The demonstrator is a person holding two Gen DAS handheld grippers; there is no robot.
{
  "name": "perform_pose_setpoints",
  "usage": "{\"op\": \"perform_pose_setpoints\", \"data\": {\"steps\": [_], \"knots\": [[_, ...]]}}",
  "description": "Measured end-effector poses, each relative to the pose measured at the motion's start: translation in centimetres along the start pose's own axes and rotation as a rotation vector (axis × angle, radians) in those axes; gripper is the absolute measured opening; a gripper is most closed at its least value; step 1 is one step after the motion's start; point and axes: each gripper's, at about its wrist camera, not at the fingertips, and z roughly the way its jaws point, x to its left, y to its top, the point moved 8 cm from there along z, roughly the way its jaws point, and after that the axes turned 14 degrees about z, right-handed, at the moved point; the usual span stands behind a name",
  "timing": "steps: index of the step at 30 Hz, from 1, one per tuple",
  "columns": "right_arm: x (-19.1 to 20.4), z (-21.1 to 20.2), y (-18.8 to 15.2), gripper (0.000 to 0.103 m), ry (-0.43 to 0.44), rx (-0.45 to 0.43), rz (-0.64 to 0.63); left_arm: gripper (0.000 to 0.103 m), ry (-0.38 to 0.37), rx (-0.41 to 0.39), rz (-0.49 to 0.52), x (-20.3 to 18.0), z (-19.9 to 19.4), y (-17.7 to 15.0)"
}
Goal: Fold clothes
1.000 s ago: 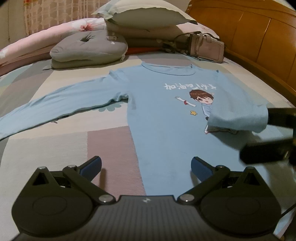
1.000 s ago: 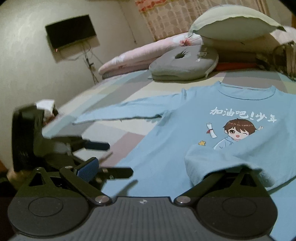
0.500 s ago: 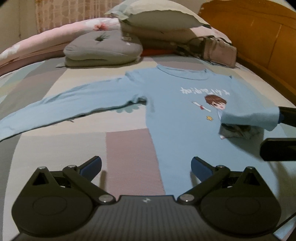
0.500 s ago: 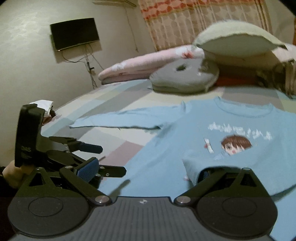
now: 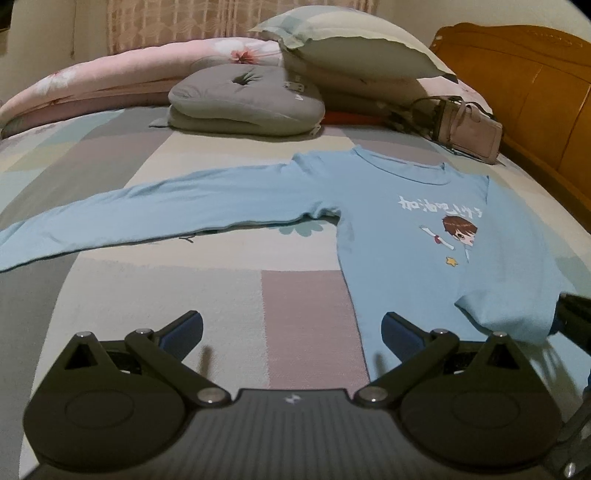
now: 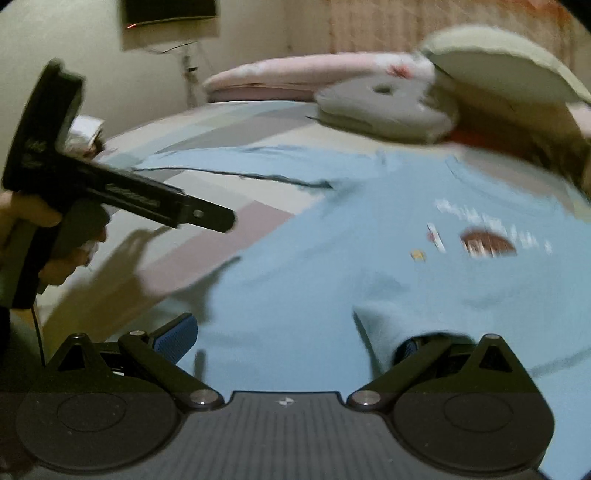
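Compared with half a second ago, the folded sleeve (image 5: 506, 310) sits lower on the shirt (image 5: 402, 236): it then covered the edge of the cartoon print (image 5: 456, 232), which now shows whole. The right gripper (image 6: 295, 338) has come down with the cuff, and its view has blurred. The left gripper (image 5: 291, 326) has swung leftwards, so more of the bedspread lies in front of it.

There is one light blue long-sleeved shirt, lying flat, chest up, on the bed (image 5: 184, 295), its neck towards the headboard (image 5: 524, 92). One sleeve (image 5: 155, 214) stretches straight out to the side; the other is folded across the body. I count two grippers, one grey round cushion (image 5: 243, 99), one large pillow (image 5: 354, 51) on a stack, one long pink bolster (image 5: 110, 81), one handbag (image 5: 469, 129) and one dark screen on the wall (image 6: 170, 14).

The left gripper is spread wide and holds nothing; the shirt's lower edge lies just in front of its right finger, and bare bedspread lies between the fingers. The right gripper's fingers also stand wide apart, with the folded cuff draped over its right finger (image 6: 406, 347), the shirt spread out ahead.
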Motion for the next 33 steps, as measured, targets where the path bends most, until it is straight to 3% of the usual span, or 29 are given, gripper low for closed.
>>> {"op": "perform_pose_setpoints", "data": {"steps": [5, 11, 17, 21, 24, 27, 33], "knots": [[-1.8, -1.0, -0.3, 0.103, -0.016, -0.051, 0.159, 0.102, -0.009, -0.01, -0.002, -0.2, -0.1, 0.2], [-3.0, -0.8, 1.0, 0.103, -0.081, -0.099, 0.17, 0.102, -0.014, -0.016, -0.013, 0.0, -0.2, 0.1], [0.9, -1.3, 1.3, 0.103, -0.018, -0.151, -0.067, 0.102, -0.009, -0.023, -0.018, 0.2, -0.3, 0.3], [4.3, -0.8, -0.8, 0.103, -0.031, -0.104, -0.364, 0.102, -0.01, -0.024, -0.019, 0.2, -0.4, 0.2], [5.6, -0.6, -2.5, 0.103, -0.035, -0.051, -0.498, 0.102, -0.01, -0.024, -0.021, 0.3, -0.4, 0.2], [6.1, -0.8, -3.0, 0.103, -0.034, -0.042, -0.535, 0.102, -0.013, -0.028, -0.024, 0.3, -0.5, 0.3], [5.2, -2.0, -2.0, 0.103, -0.028, -0.052, -0.421, 0.102, -0.025, -0.032, -0.02, -0.1, -0.6, 0.4]]}}
